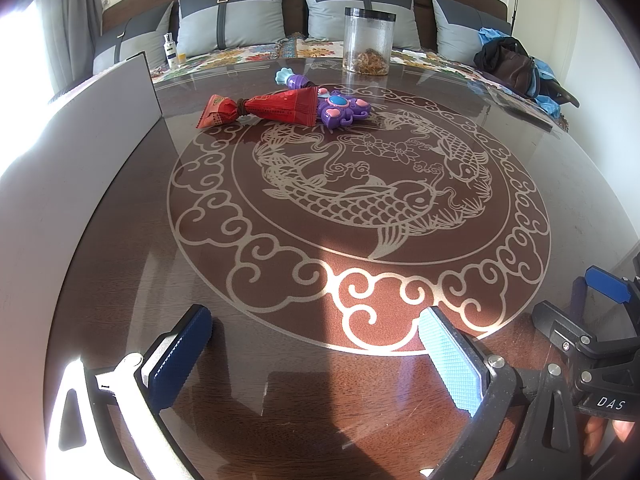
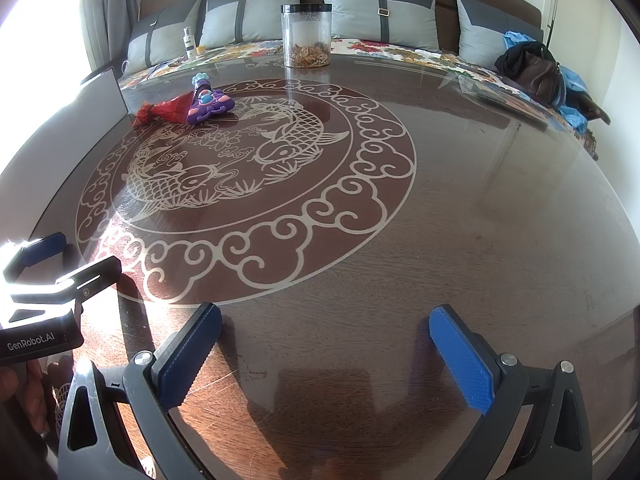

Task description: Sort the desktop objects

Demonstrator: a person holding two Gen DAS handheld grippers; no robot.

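Red foil catches the eye first: a snack packet (image 1: pixel 260 112) lies on the far side of the glass-topped table (image 1: pixel 280 380), its long axis running roughly left to right across the left gripper's view, knotted end to the left. A purple toy (image 1: pixel 340 110) lies against its right end, touching and partly tucked under it, and a clear jar (image 1: pixel 369 42) stands further back near the table's far edge. The left gripper (image 1: pixel 316 356) hovers low over the near edge with its jaws wide and nothing between them; the right gripper (image 2: pixel 326 354) does the same just beside it, equally wide and empty. From the left gripper the pair lies ahead and slightly left; from the right gripper it sits well off to the left (image 2: pixel 166 110). So the left hand looks the nearer and better lined up, closing across the packet's narrow width.
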